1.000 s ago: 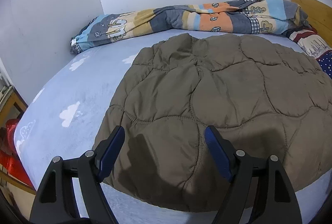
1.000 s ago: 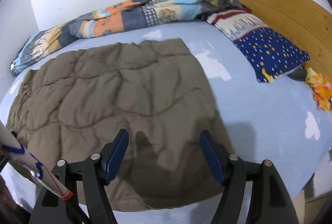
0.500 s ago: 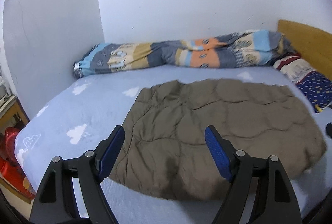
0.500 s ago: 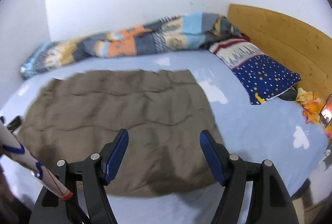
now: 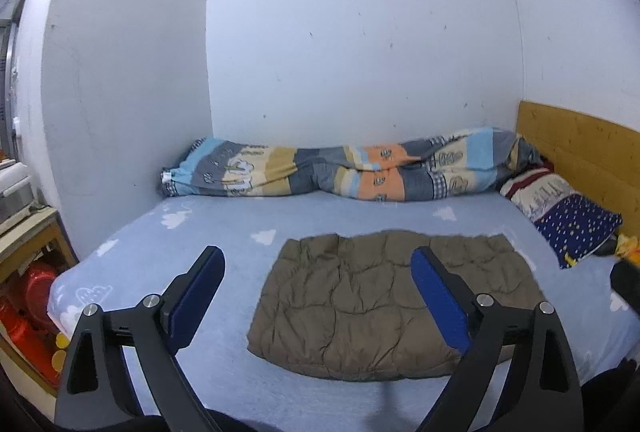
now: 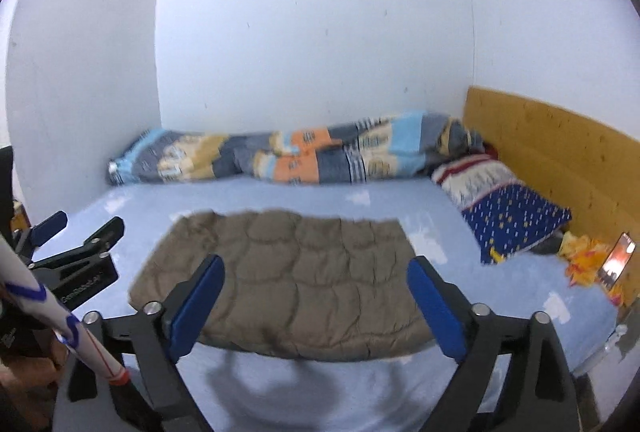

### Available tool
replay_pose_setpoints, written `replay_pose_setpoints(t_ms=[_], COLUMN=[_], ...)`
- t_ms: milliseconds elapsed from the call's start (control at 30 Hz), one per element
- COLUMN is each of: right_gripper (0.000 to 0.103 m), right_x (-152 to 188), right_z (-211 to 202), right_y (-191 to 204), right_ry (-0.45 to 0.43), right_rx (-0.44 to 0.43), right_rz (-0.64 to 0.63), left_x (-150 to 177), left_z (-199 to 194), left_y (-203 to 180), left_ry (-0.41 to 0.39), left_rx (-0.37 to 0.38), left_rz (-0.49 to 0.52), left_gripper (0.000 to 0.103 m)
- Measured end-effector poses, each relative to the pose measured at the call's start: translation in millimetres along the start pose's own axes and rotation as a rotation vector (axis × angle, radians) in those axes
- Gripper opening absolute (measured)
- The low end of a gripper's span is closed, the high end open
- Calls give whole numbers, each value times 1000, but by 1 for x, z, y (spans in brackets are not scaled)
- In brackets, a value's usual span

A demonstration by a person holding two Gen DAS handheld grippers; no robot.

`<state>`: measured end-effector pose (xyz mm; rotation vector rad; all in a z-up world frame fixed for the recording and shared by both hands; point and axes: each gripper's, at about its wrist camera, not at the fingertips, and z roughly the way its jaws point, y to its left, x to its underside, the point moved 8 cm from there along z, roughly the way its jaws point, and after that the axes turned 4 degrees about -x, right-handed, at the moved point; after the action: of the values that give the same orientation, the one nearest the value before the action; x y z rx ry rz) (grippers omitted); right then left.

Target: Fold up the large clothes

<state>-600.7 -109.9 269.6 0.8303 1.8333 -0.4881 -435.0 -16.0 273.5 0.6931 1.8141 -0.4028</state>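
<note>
Olive-brown quilted garment (image 5: 384, 304) on pale blue sheet (image 5: 208, 232) (white clouds), striped multicolour duvet (image 5: 344, 172) behind.

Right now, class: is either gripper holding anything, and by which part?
Nothing is held. The left gripper and right gripper, jaws just opened wider, stand empty above the folded brown quilted garment.

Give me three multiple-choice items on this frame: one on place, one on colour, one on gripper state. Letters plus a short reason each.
1. Where does the folded quilted garment lie?
A. on the blue bedsheet
B. on the starry pillow
C. against the wooden headboard

2. What colour is the garment?
A. orange
B. olive brown
C. navy

3. How do the left gripper and right gripper stand?
A. both clamped on the garment
B. one open, one shut
C. both open, holding nothing

Answers:
1. A: it lies flat mid-bed, apart from pillow and headboard.
2. B: uniformly brown quilting.
3. C: jaws wide, having just opened further, nothing between the pads.
</note>
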Motion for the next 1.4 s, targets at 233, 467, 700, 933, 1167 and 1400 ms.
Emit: replay_pose_setpoints(t_ms=[233,467,700,933,1167,1400], right_gripper=[103,103,102,103,103,103], right_x=[0,8,20,27,33,34], right_z=[-29,-20,-3,7,16,18], right_y=[19,23,30,40,43,40], right_ry=[-25,-16,31,43,65,65], right_rx=[-34,-13,-20,-23,-27,-20], right_rz=[5,0,-15,-50,-57,-45], left_x=[-3,12,28,49,60,61], left_z=[-25,-19,8,30,38,39], left_y=[1,-5,11,23,23,21], left_ry=[-34,37,117,216,248,247], left_rx=[-16,66,-30,-53,-101,-87], left_rz=[69,91,110,74,99,104], left_gripper=[96,96,96,96,96,96])
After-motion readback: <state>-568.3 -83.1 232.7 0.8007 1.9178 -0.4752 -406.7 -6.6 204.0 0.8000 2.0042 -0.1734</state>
